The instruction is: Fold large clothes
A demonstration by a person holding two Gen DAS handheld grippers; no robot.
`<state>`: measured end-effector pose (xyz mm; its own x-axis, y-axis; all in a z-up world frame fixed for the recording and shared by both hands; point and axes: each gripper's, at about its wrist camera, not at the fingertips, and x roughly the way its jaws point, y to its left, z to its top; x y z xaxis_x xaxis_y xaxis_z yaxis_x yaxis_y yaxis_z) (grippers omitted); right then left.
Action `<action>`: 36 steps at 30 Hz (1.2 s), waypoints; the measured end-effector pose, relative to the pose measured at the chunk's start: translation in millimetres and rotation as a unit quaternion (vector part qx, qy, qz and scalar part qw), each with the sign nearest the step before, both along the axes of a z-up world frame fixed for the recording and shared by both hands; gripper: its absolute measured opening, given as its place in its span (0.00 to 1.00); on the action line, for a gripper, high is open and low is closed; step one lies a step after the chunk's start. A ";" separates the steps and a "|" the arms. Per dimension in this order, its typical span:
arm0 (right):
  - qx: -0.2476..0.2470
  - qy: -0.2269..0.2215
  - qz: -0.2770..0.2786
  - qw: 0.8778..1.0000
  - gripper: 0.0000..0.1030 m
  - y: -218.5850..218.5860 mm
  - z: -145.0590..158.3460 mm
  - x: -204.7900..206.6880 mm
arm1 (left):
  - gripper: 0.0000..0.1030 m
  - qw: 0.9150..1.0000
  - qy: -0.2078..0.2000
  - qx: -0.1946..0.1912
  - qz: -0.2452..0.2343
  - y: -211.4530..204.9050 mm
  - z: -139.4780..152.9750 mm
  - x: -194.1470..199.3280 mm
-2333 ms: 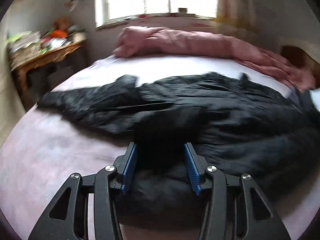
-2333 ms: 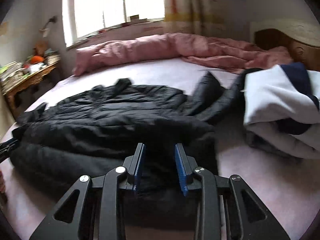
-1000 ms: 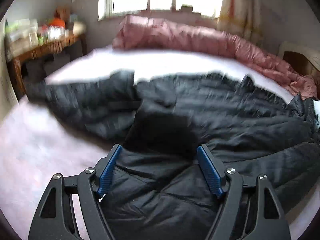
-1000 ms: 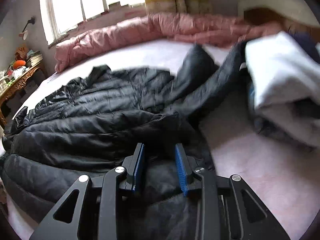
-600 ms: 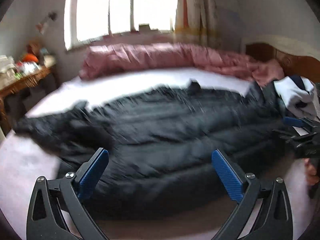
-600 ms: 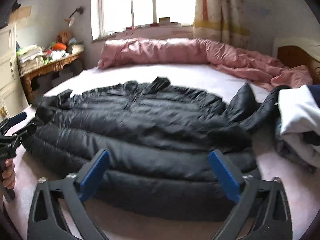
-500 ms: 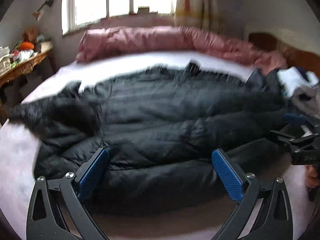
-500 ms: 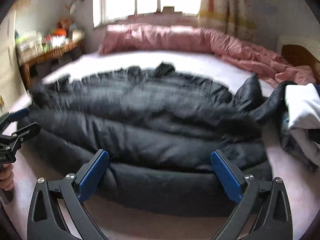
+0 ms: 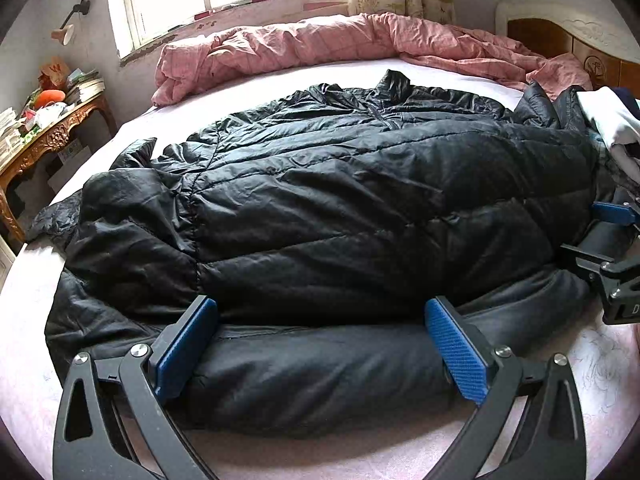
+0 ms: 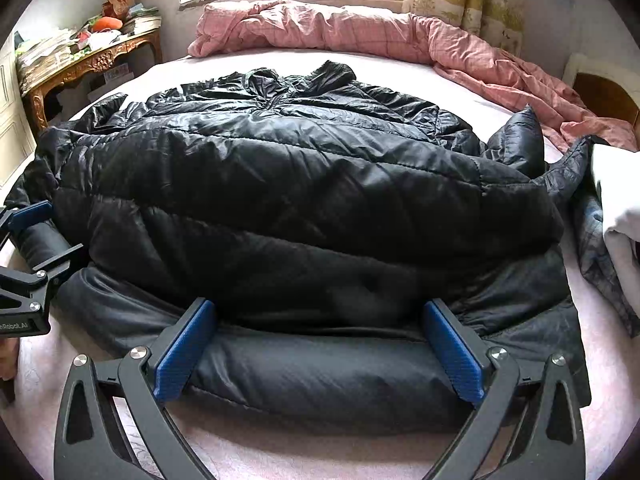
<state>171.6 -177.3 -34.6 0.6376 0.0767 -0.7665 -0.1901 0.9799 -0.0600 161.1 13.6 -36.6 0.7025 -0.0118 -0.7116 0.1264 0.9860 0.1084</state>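
Observation:
A large black puffer jacket [image 9: 340,208] lies spread across the pale pink bed [image 9: 24,364], its near hem folded up over the body. It also fills the right wrist view [image 10: 304,200]. My left gripper [image 9: 320,344] is wide open and empty, its blue pads just above the near folded edge. My right gripper [image 10: 320,344] is wide open and empty over the same edge further right. Each gripper shows at the side of the other's view: the right one [image 9: 608,248], the left one [image 10: 28,248].
A rumpled pink duvet [image 9: 320,44] lies along the far side of the bed under the window. A pile of white and dark clothes [image 10: 616,200] sits at the jacket's right. A cluttered wooden side table [image 9: 44,136] stands at the left. A wooden headboard [image 9: 560,36] is far right.
Both grippers let go of the jacket's hem and opened wide after carrying it up over the body. They have pulled back to the near folded edge.

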 end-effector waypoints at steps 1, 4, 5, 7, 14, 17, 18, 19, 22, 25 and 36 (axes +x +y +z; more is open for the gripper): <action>0.000 0.000 0.000 1.000 1.00 -0.1 0.1 0.1 | 1.00 1.000 -0.001 0.000 0.000 -0.3 0.3 -0.5; 0.000 0.000 0.000 1.000 1.00 -0.5 0.9 0.6 | 1.00 1.000 -0.003 0.000 0.000 0.2 1.0 -1.4; 0.000 0.000 0.000 1.000 1.00 -0.6 0.8 0.7 | 1.00 1.000 -0.003 -0.001 0.000 0.0 1.1 -1.0; 0.000 0.000 0.000 1.000 1.00 -0.4 0.8 0.7 | 1.00 1.000 -0.003 0.000 0.000 -0.2 1.0 -1.0; 0.000 0.000 0.000 1.000 1.00 -0.4 1.1 0.2 | 1.00 1.000 -0.007 -0.002 -0.001 0.8 2.9 -2.4; 0.009 -0.014 -0.001 1.000 1.00 -2.5 5.5 -3.8 | 1.00 0.999 -0.038 -0.027 0.002 8.7 14.6 -13.3; 0.014 -0.021 0.000 1.000 1.00 -3.9 8.0 -5.8 | 1.00 0.997 -0.059 -0.044 0.000 14.0 22.8 -20.4; 0.022 -0.032 0.000 0.999 1.00 -6.2 11.9 -8.9 | 1.00 0.995 -0.076 -0.059 -0.002 18.8 30.3 -25.9; 0.041 -0.068 -0.009 0.997 1.00 -14.5 26.9 -18.5 | 1.00 0.992 -0.103 -0.079 0.012 35.7 48.8 -35.4; 0.045 -0.090 -0.016 0.995 1.00 -20.8 41.5 -26.2 | 1.00 0.992 -0.099 -0.078 0.025 55.0 56.0 -32.8; 0.077 -0.043 -0.047 0.995 1.00 -46.2 26.4 -13.4 | 0.98 0.978 0.011 -0.190 0.085 107.1 12.1 -3.8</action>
<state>158.2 -223.6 -8.2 0.7097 0.1266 -0.6930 -0.0982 0.9919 0.0806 157.3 120.7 -24.5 0.7018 -0.1636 -0.6933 -0.0443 0.9614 -0.2717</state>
